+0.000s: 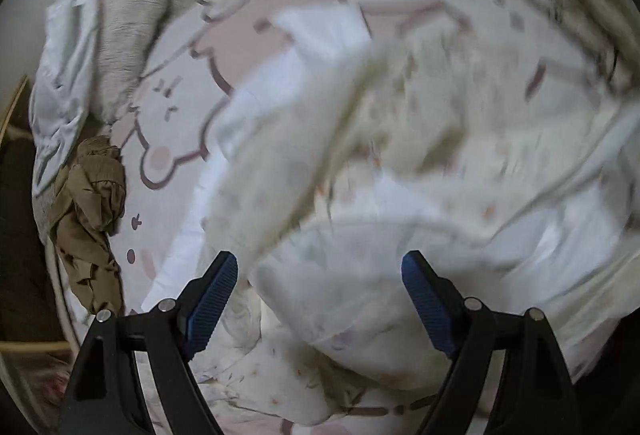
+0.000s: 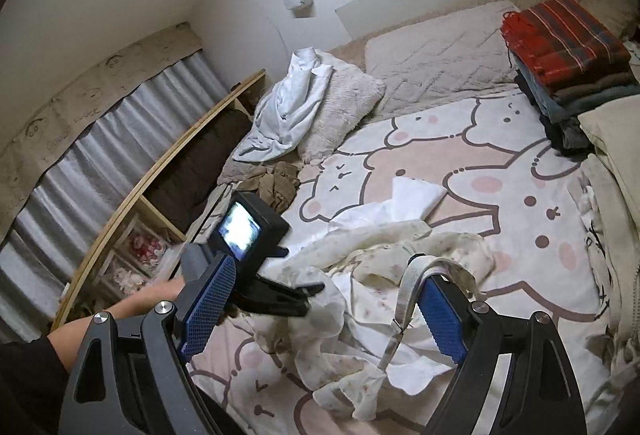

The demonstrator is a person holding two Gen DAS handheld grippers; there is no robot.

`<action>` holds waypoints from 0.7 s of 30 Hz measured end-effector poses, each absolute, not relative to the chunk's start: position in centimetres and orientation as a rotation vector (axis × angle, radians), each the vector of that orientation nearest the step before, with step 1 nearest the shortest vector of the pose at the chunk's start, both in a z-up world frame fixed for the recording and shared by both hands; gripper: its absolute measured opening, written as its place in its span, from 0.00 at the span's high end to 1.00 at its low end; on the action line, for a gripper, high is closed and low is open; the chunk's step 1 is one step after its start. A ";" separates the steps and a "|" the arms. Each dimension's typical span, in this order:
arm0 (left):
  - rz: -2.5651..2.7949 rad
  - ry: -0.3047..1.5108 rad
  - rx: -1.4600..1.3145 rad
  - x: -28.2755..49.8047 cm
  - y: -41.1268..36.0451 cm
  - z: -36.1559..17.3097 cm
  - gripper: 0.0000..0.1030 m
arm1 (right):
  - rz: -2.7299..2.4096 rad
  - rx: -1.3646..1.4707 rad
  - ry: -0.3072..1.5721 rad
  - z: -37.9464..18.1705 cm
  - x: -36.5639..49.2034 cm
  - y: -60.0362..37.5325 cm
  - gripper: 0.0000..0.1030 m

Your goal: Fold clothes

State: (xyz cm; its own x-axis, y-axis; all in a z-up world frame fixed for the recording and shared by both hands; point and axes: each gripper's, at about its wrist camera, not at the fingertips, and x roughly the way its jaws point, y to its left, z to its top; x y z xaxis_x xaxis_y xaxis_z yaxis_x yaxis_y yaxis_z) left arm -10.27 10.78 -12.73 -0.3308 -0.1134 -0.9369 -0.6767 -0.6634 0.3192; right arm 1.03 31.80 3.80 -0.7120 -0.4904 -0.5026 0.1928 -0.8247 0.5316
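Note:
A cream, sheer floral garment (image 2: 372,263) lies crumpled on the cartoon-print bedsheet (image 2: 500,163). One of its pale straps (image 2: 404,299) is looped over the right fingertip of my right gripper (image 2: 324,271), which stands open with nothing pinched between its blue pads. My left gripper (image 2: 314,299), held by a bare forearm, hovers at the garment's left edge. In the blurred left wrist view, the left gripper (image 1: 320,263) points steeply down over the garment (image 1: 400,139), jaws wide open and nothing pressed between them. A white folded piece (image 2: 416,195) lies just beyond the garment.
A stack of folded clothes topped by a red plaid piece (image 2: 560,43) sits at the far right. An olive garment (image 2: 280,183) and a pale blue shirt (image 2: 292,103) on a fluffy pillow (image 2: 348,103) lie at the bed's left edge. Beyond that edge stands a wooden shelf (image 2: 160,187).

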 end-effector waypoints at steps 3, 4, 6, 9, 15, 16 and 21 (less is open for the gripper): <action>1.939 1.118 -1.609 -9.0 9.1 -15.5 0.18 | -2.519 0.886 -0.701 4.1 1.6 33.4 0.15; 1.900 1.141 -1.640 -8.5 8.3 -16.3 0.18 | -2.523 0.876 -0.725 4.1 1.7 34.0 0.15; 1.833 1.173 -1.682 -7.4 6.4 -17.0 0.18 | -2.531 0.874 -0.785 3.8 1.8 35.4 0.15; 1.796 1.183 -1.700 -6.1 3.9 -16.6 0.18 | -2.535 0.887 -0.857 3.4 1.7 36.7 0.15; 1.968 0.886 -1.630 -7.8 2.5 -11.2 0.18 | -2.489 0.895 -0.889 2.9 1.2 36.4 0.15; 1.996 0.845 -1.605 -8.3 2.8 -10.5 0.18 | -2.472 0.894 -0.890 2.9 1.0 36.1 0.15; 1.992 0.606 -1.569 -11.6 6.4 -9.9 0.30 | -2.448 0.922 -0.894 2.3 0.5 35.3 0.15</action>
